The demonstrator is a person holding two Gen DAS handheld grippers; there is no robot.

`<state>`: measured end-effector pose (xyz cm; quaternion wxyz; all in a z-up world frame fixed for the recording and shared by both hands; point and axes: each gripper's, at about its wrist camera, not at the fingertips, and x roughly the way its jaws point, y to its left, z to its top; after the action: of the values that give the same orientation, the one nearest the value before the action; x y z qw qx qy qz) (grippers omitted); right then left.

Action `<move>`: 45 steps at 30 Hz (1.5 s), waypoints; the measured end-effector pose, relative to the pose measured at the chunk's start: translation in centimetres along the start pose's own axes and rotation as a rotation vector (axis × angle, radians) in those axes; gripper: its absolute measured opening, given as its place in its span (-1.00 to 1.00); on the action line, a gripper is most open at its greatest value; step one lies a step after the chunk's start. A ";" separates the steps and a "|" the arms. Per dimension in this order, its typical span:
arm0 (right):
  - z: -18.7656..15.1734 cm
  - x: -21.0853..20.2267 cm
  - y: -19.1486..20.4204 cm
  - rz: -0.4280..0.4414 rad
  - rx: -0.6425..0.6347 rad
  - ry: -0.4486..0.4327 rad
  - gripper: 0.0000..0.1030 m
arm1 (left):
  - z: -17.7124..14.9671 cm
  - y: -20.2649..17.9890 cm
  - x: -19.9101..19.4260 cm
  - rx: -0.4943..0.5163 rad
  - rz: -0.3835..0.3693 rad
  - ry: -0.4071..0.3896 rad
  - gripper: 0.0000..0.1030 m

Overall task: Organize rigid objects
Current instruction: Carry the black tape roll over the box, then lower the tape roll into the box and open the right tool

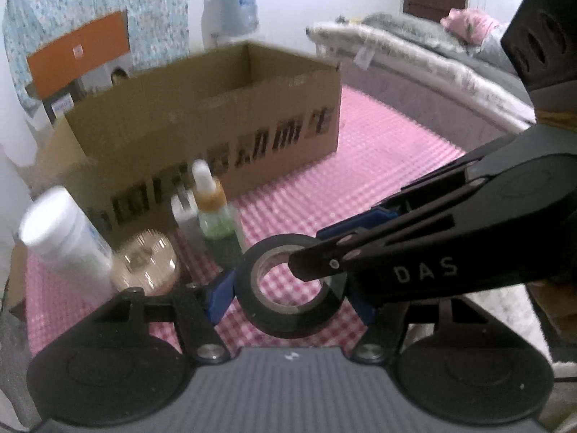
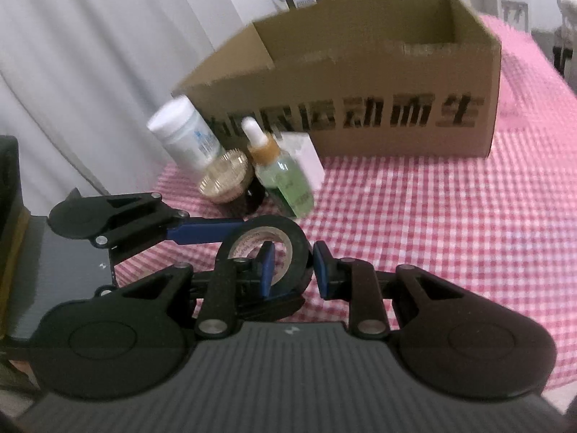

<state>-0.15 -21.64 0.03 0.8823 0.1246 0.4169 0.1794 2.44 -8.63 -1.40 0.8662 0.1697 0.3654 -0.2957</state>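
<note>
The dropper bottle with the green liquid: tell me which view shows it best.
The right wrist view. There the dropper bottle stands in full, white bulb to base, beside the gold-lidded jar. In the left wrist view the bottle is blurrier and the black tape roll hides its base.

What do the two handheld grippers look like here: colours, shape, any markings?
Both match: the left gripper and right gripper have grey ribbed bodies, round black side housings, black linkage arms with silver pivot pins and blue finger pads. White letters "DAS" mark the right gripper's arm. No cables or sleeves show.
</note>
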 end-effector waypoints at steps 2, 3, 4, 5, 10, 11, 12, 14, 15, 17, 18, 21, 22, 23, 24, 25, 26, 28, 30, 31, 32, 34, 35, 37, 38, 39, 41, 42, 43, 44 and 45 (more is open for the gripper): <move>0.7 -1.4 0.8 -0.003 -0.025 -0.037 -0.57 | 0.9 0.2 -1.7 0.006 0.005 -0.052 0.31; 1.2 -2.1 1.3 -0.004 -0.043 -0.059 -0.57 | 1.4 0.4 -2.7 0.008 0.009 -0.081 0.31; 1.7 -2.9 1.8 -0.001 -0.059 -0.084 -0.57 | 2.0 0.6 -3.4 0.009 0.016 -0.102 0.31; 2.4 -3.6 2.2 0.005 -0.073 -0.107 -0.57 | 2.5 0.9 -4.2 0.012 0.024 -0.124 0.31; 6.8 -5.4 3.3 0.057 -0.122 -0.171 -0.57 | 6.0 2.9 -6.4 0.012 0.068 -0.184 0.31; 7.9 -5.4 3.5 0.067 -0.134 -0.177 -0.57 | 6.8 3.5 -6.6 0.008 0.073 -0.186 0.31; 8.9 -5.3 3.6 0.076 -0.145 -0.179 -0.57 | 7.8 4.2 -6.6 0.005 0.079 -0.184 0.31; 11.3 -4.7 3.4 0.096 -0.149 -0.171 -0.57 | 9.4 5.6 -6.1 -0.003 0.080 -0.169 0.31; 12.4 -4.3 3.3 0.102 -0.153 -0.162 -0.57 | 10.4 6.4 -5.6 -0.008 0.078 -0.153 0.31; 15.1 -3.0 2.7 0.112 -0.151 -0.130 -0.57 | 12.0 8.1 -4.3 -0.023 0.069 -0.112 0.31; 16.4 -2.0 2.3 0.119 -0.144 -0.106 -0.57 | 12.9 9.1 -3.2 -0.035 0.062 -0.081 0.31; 20.0 1.6 0.5 0.134 -0.099 -0.019 -0.57 | 14.9 11.9 0.4 -0.067 0.040 0.020 0.31; 21.0 3.0 -0.2 0.140 -0.080 0.015 -0.57 | 15.4 12.8 1.5 -0.079 0.032 0.055 0.31; 21.9 4.4 -0.8 0.147 -0.056 0.050 -0.57 | 15.8 13.6 2.8 -0.086 0.026 0.088 0.31; 22.6 5.7 -1.6 0.152 -0.033 0.079 -0.57 | 16.3 14.4 4.2 -0.092 0.019 0.123 0.31; 23.5 7.2 -2.3 0.155 -0.012 0.113 -0.57 | 16.4 15.1 5.2 -0.099 0.013 0.150 0.31; 24.0 8.4 -2.8 0.157 0.002 0.136 -0.57 | 16.7 15.8 6.3 -0.109 0.006 0.178 0.31; 24.8 11.1 -4.0 0.162 0.043 0.193 -0.57 | 16.9 17.0 8.5 -0.134 -0.006 0.234 0.31; 25.0 13.2 -4.8 0.166 0.074 0.233 -0.58 | 16.7 18.0 10.3 -0.148 -0.010 0.273 0.31; 25.2 14.2 -5.2 0.167 0.086 0.252 -0.58 | 16.7 18.4 11.3 -0.154 -0.010 0.293 0.31; 25.2 15.0 -5.5 0.166 0.096 0.266 -0.58 | 16.7 18.9 11.9 -0.156 -0.009 0.310 0.31; 25.5 16.7 -5.9 0.161 0.108 0.294 -0.58 | 16.8 19.5 13.3 -0.160 -0.005 0.341 0.31; 25.6 17.5 -6.0 0.157 0.108 0.305 -0.58 | 16.8 19.6 13.7 -0.160 -0.003 0.352 0.31; 25.7 18.6 -6.2 0.151 0.105 0.322 -0.58 | 16.8 19.8 14.8 -0.156 0.001 0.372 0.31; 25.8 19.0 -6.3 0.149 0.108 0.330 -0.58 | 16.8 19.9 15.2 -0.153 0.002 0.380 0.31; 25.8 19.4 -6.5 0.147 0.112 0.338 -0.58 | 16.7 20.0 15.7 -0.151 0.002 0.389 0.31; 25.9 20.3 -6.9 0.144 0.119 0.355 -0.58 | 16.7 20.2 16.5 -0.153 0.002 0.406 0.31; 25.8 20.5 -7.0 0.142 0.120 0.359 -0.58 | 16.6 20.2 16.7 -0.156 0.001 0.412 0.31; 25.8 20.7 -7.0 0.137 0.119 0.364 -0.58 | 16.6 20.3 17.0 -0.157 0.001 0.415 0.31; 25.9 21.0 -7.0 0.134 0.118 0.366 -0.57 | 16.7 20.4 17.5 -0.157 0.002 0.419 0.31; 25.9 21.2 -7.0 0.132 0.118 0.368 -0.56 | 16.6 20.5 17.7 -0.156 0.001 0.423 0.31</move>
<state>33.98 -20.91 -1.10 0.7689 0.1681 0.5717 0.2317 34.21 -8.25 -1.56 0.7808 0.1605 0.5607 -0.2241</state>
